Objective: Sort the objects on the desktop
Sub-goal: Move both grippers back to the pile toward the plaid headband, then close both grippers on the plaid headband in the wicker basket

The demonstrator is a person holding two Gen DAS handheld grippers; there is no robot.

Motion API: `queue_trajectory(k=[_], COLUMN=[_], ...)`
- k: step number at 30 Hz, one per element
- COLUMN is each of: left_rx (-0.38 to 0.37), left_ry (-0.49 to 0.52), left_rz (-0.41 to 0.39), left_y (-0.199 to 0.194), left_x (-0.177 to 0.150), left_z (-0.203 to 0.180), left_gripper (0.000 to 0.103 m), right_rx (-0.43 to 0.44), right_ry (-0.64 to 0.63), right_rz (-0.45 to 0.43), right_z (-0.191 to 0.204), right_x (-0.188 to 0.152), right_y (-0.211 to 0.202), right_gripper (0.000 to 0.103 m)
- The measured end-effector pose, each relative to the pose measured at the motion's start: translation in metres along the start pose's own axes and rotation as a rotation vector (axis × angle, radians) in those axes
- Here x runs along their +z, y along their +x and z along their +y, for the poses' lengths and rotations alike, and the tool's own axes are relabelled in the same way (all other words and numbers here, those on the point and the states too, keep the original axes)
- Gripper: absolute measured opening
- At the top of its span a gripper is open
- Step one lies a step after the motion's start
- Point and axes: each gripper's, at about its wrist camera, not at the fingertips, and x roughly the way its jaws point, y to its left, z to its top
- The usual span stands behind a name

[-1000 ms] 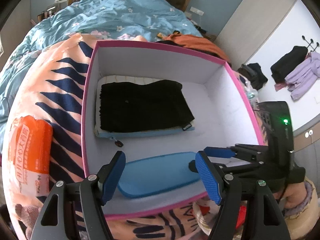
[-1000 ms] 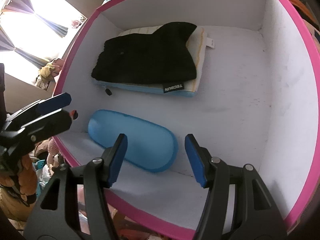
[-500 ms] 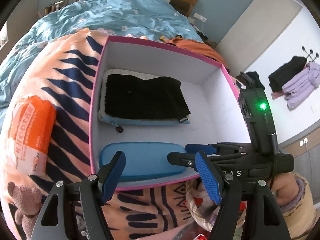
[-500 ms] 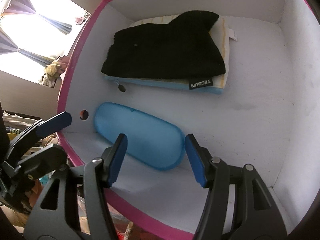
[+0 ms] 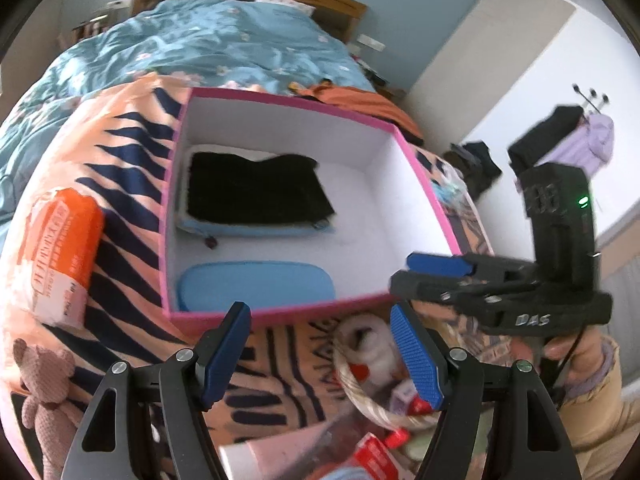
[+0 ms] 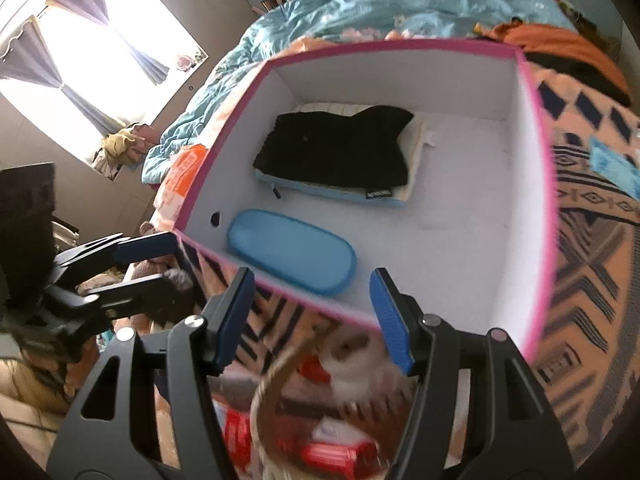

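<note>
Both my grippers, the left gripper (image 5: 320,356) and the right gripper (image 6: 312,316), hang with fingers apart and empty above the basket (image 6: 280,376) at the lower centre of the frame, the right nearer its white plush toy (image 6: 352,356), the pink box (image 6: 540,200) beyond.

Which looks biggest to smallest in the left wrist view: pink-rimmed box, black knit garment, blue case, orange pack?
1. pink-rimmed box, clearly the largest.
2. black knit garment.
3. blue case and orange pack: they look about alike, and fisheye stretch at the frame edge makes ranking them unsure.
</note>
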Motion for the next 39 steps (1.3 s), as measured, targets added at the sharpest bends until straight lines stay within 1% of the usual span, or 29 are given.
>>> queue_trajectory(k=[4, 7, 9, 16, 19, 24, 28, 32, 33, 34, 39], left_rx=[-0.038, -0.058, -0.073, -0.105, -0.119, -0.166, -0.171, -0.172, -0.172, -0.169, -0.155], left_ry=[0.040, 0.054, 0.055, 0.023, 0.007, -0.015, -0.006, 0.003, 0.005, 0.008, 0.024], left_rz=[0.067, 0.120, 0.152, 0.218, 0.243, 0.284, 0.290, 0.297, 0.298, 0.298, 0.275], left_y=[0.012, 0.024, 0.031, 0.046, 0.049, 0.053, 0.053, 0.055, 0.055, 0.055, 0.048], left_x=[-0.017, -0.029, -0.036, -0.051, -0.057, -0.067, -0.072, -0.074, -0.074, -0.075, -0.075], left_z=[-0.017, -0.026, -0.029, -0.030, -0.029, -0.032, -0.037, -0.040, -0.041, -0.041, -0.041], left_gripper=[0.074, 0.074, 0.074, 0.074, 0.074, 0.074, 0.074, 0.074, 0.074, 0.074, 0.074], right_rx=[-0.031, -0.066, -0.078, -0.104, -0.077, 0.010, 0.061, 0.104, 0.116, 0.151, 0.214], right_ry=[0.006, 0.037, 0.070, 0.186, 0.219, 0.254, 0.276, 0.282, 0.289, 0.303, 0.350], right_rz=[-0.003, 0.013, 0.020, 0.030, 0.036, 0.051, 0.066, 0.086, 0.083, 0.075, 0.022], right_z=[-0.001, -0.013, -0.020, -0.042, -0.046, -0.044, -0.040, -0.033, -0.032, -0.032, -0.032], right_x=[-0.019, -0.039, -0.052, -0.089, -0.098, -0.113, -0.122, -0.129, -0.130, -0.131, -0.129], right_y=[-0.016, -0.027, -0.032, -0.040, -0.041, -0.039, -0.036, -0.030, -0.028, -0.028, -0.035], right_gripper=[0.062, 0.062, 0.062, 0.062, 0.062, 0.062, 0.065, 0.065, 0.065, 0.065, 0.065])
